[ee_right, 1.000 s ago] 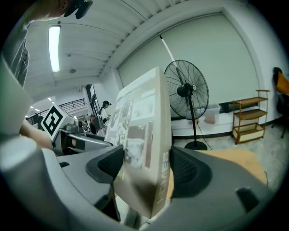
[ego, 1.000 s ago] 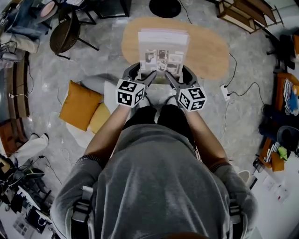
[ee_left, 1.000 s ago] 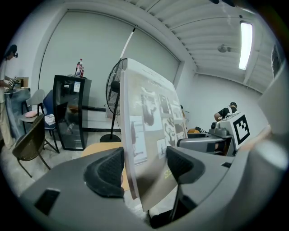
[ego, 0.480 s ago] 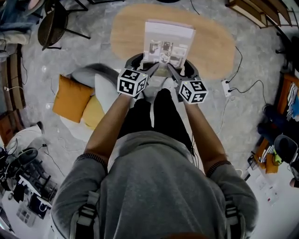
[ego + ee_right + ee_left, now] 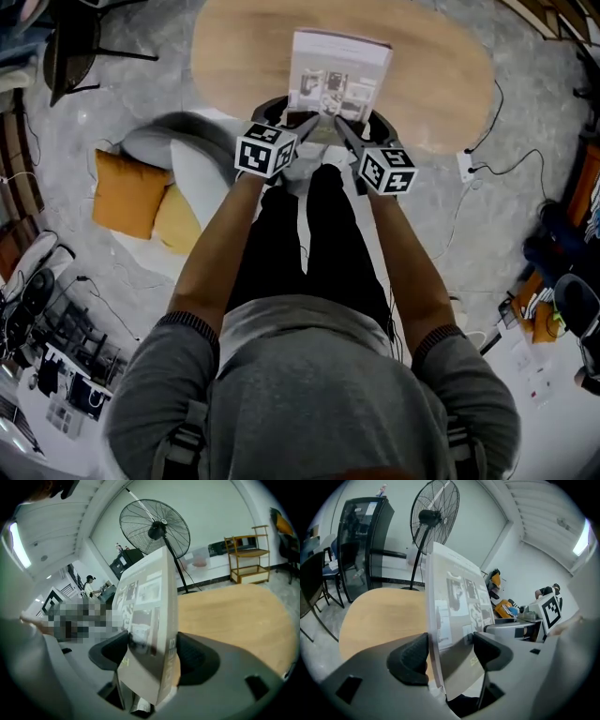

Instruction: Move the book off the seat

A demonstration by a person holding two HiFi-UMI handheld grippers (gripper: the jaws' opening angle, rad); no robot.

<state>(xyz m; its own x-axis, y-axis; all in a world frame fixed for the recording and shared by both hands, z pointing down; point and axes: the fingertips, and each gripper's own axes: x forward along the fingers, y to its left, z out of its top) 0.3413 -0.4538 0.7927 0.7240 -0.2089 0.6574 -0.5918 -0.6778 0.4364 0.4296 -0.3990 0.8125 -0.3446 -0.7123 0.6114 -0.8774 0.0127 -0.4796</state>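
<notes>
The book point(image 5: 337, 75), white with grey pictures on its cover, is held up on edge over the near side of the oval wooden table point(image 5: 234, 47). My left gripper point(image 5: 305, 124) is shut on its lower left corner and my right gripper point(image 5: 342, 127) on its lower right. In the left gripper view the book point(image 5: 454, 616) stands between the dark pads of the left gripper point(image 5: 450, 651). The right gripper view shows the book point(image 5: 150, 616) clamped in the right gripper point(image 5: 152, 656). Beneath both grippers lies the dark round seat point(image 5: 267, 105), mostly hidden.
Orange cushions point(image 5: 122, 192) and a white cushion point(image 5: 192, 173) lie on the floor to the left. A power strip point(image 5: 466, 167) with cables lies to the right. A standing fan point(image 5: 433, 515) and a black cabinet point(image 5: 358, 541) stand beyond the table, a wooden shelf point(image 5: 246, 557) by the wall.
Both grippers have carried the book forward, farther over the wooden table. The person has leaned ahead with it. The grip on the book is unchanged.
</notes>
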